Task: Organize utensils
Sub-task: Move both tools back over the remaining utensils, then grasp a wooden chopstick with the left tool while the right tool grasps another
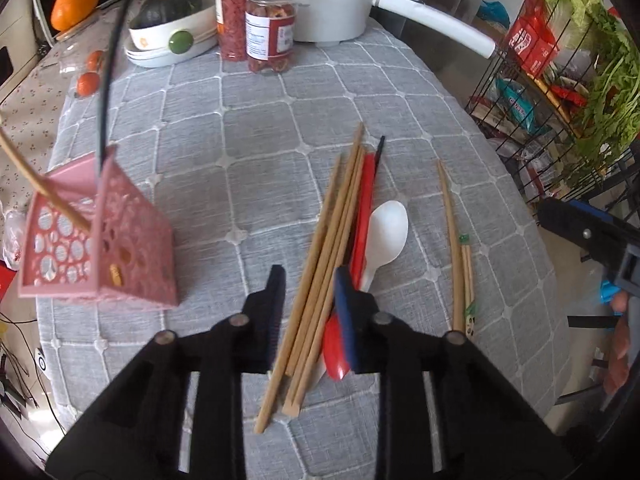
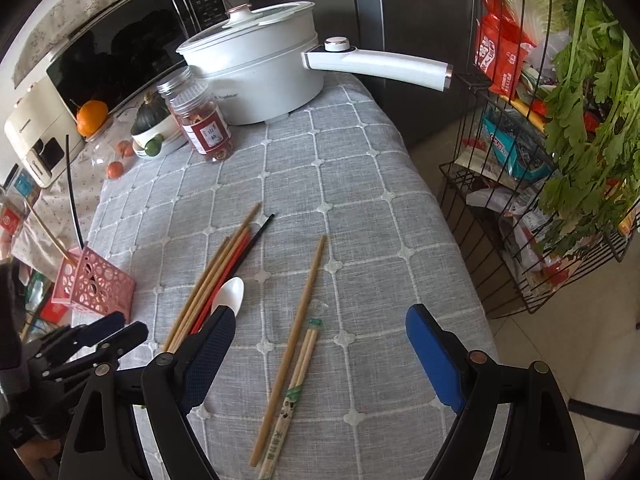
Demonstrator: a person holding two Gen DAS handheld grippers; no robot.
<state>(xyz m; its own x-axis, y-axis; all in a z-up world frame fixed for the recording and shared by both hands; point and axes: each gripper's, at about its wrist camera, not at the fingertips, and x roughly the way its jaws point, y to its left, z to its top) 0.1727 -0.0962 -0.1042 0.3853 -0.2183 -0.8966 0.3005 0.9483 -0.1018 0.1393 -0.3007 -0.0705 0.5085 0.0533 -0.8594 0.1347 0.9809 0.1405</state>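
A bundle of bamboo chopsticks (image 1: 324,264) lies on the grey quilted tablecloth (image 1: 256,128) with a red spoon (image 1: 362,232), a black chopstick (image 1: 378,152) and a white spoon (image 1: 386,228). My left gripper (image 1: 310,284) is open, its jaws straddling the near part of the bundle. A pink perforated utensil holder (image 1: 100,240) at the left holds one bamboo chopstick and one black one. A single bamboo chopstick (image 2: 292,348) and a paper-wrapped pair (image 2: 292,396) lie between the jaws of my open right gripper (image 2: 320,356). The holder also shows in the right wrist view (image 2: 96,284).
A white electric pot (image 2: 260,76) with a long handle stands at the back, beside jars (image 1: 268,28) and a bowl with a dark squash (image 1: 168,24). A black wire rack (image 2: 540,184) with greens and packets stands right of the table.
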